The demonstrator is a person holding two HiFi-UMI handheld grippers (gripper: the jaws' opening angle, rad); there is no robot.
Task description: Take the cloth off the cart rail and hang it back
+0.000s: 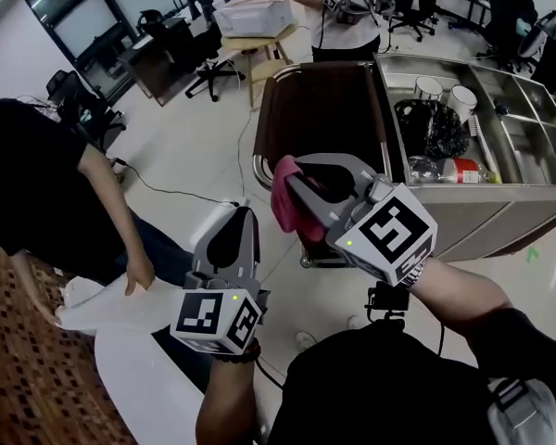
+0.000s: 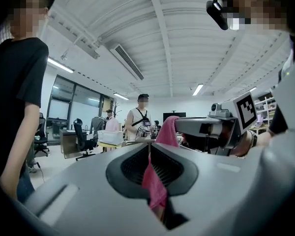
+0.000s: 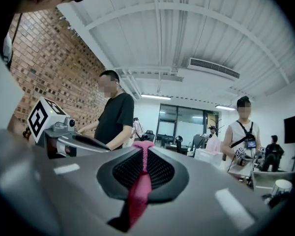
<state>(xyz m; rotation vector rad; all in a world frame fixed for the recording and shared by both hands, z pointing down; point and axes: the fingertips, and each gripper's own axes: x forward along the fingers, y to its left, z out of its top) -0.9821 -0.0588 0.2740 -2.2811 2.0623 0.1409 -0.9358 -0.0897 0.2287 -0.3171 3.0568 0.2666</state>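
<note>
Left gripper, right gripper, pinching pink cloth

Two claws show: the left claw and the right claw. There are two marker cubes, the left cube and the right cube. There is one pink cloth and one cart. The cart holds two white cups, the nearer cup and the farther cup, one black bag and one red-labelled bottle. Besides the wearer, the head view shows two people: one person in black and one person in a white top.
</note>
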